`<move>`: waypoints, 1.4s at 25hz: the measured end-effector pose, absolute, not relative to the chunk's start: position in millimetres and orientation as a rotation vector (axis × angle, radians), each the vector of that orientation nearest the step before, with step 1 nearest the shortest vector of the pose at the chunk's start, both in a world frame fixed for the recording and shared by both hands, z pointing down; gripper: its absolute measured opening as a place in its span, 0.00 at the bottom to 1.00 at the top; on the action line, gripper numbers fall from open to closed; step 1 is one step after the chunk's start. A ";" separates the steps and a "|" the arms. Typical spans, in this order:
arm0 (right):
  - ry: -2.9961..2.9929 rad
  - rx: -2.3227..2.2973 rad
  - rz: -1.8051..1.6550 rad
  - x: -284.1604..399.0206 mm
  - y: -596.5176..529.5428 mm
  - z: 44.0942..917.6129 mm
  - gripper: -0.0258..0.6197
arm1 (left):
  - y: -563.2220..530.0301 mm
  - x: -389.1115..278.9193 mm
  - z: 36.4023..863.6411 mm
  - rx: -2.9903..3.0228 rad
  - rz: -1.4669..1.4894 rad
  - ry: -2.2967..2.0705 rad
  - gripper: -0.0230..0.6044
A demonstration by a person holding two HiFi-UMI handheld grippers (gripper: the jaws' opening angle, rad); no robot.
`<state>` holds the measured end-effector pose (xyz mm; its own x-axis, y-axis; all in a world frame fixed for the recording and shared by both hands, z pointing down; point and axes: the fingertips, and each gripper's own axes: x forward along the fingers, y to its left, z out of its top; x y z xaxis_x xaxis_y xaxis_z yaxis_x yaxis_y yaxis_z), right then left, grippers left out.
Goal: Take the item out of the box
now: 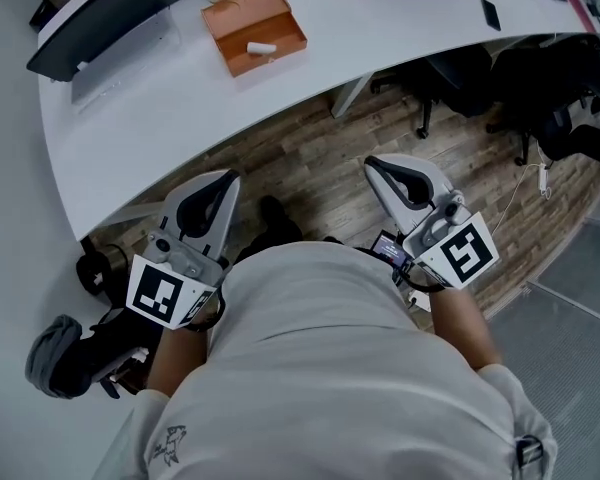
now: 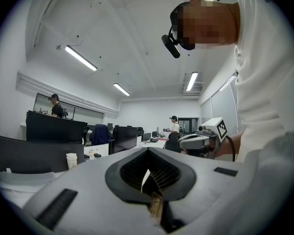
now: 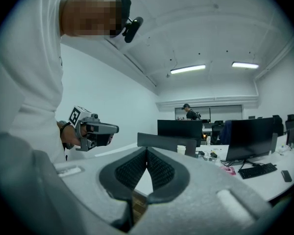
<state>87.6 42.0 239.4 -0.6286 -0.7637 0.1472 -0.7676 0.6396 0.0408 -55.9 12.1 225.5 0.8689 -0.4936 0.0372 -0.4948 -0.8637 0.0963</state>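
Grey and rounded, the left gripper [image 1: 223, 182] sits at about 9 o'clock in the head view, just beside the person's white shirt [image 1: 330, 368]. Its nose points up the picture toward the curved white table [image 1: 130, 118]. In the left gripper view its two jaws stand together at the tips and nothing is between them. The box [image 1: 253, 28], orange-brown and open on top, stands on the table near 12 o'clock, well apart from both grippers. The item [image 1: 260, 47], a small white piece shaped like a short roll, lies inside the box, in the half toward 6 o'clock, close to the wall that faces the person. Between the table edge and the shirt there is a wooden floor [image 1: 310, 158]. The right gripper [image 1: 377, 166] sits at about 2 o'clock, also just beside the shirt and pointing toward the table. In the right gripper view its jaws are closed on each other as well and hold nothing.
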 end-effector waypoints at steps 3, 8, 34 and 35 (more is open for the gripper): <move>-2.704 1.262 0.021 64.1 17.7 236.0 0.04 | -8.8 -80.1 222.6 2.939 -0.003 -0.788 0.03; -2.716 1.256 0.007 31.2 -21.9 228.6 0.04 | -37.4 -116.9 221.3 2.938 -0.008 -0.803 0.03; -2.783 1.159 0.027 19.8 -151.8 249.6 0.04 | -135.3 -158.8 243.9 2.863 0.030 -1.015 0.03; -2.783 1.148 0.033 20.6 -159.4 250.9 0.04 | -141.9 -157.9 244.2 2.854 0.023 -1.022 0.03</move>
